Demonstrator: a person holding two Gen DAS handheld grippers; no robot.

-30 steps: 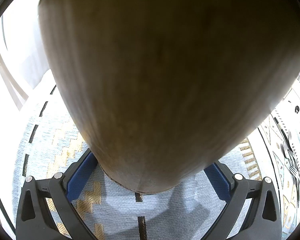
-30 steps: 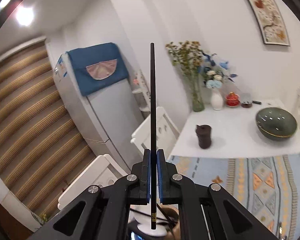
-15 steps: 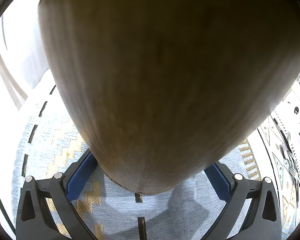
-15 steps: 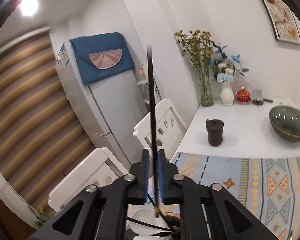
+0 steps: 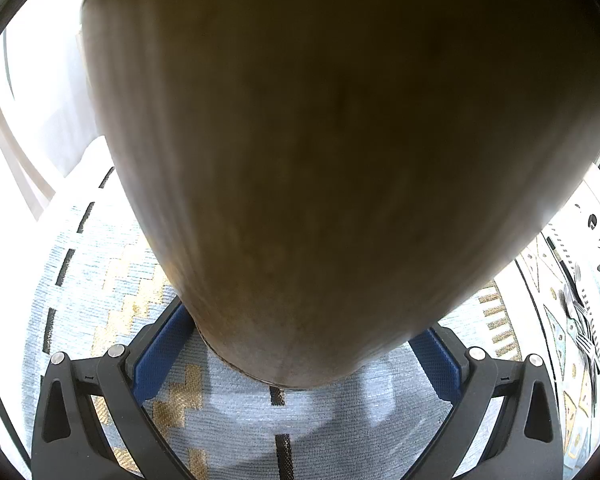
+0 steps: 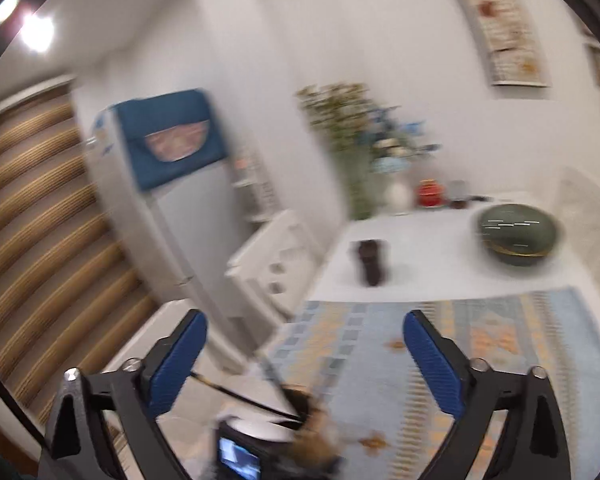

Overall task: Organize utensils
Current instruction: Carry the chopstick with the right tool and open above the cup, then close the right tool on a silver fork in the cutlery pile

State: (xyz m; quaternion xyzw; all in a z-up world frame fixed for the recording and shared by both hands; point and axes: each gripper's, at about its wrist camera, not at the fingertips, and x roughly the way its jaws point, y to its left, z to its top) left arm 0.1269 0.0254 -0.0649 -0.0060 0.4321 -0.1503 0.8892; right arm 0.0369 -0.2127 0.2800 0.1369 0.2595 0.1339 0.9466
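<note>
My left gripper [image 5: 300,344] is shut on a large brown wooden holder [image 5: 340,160] that fills most of the left wrist view and stands on the blue patterned mat [image 5: 100,304]. My right gripper [image 6: 304,356] is open and empty above the table. Below it, thin black utensils [image 6: 244,394] lean out of the brown holder [image 6: 312,440] at the bottom of the blurred right wrist view. More utensils [image 5: 580,320] lie on the mat at the far right of the left wrist view.
A dark cup [image 6: 370,262], a green bowl [image 6: 518,234] and flower vases [image 6: 396,194] stand on the white table. White chairs [image 6: 276,256] and a fridge [image 6: 172,208] are to the left.
My right gripper has opened and let go of the thin black utensil, which now sits in the holder. The right view has swung and blurred. The left gripper has not moved.
</note>
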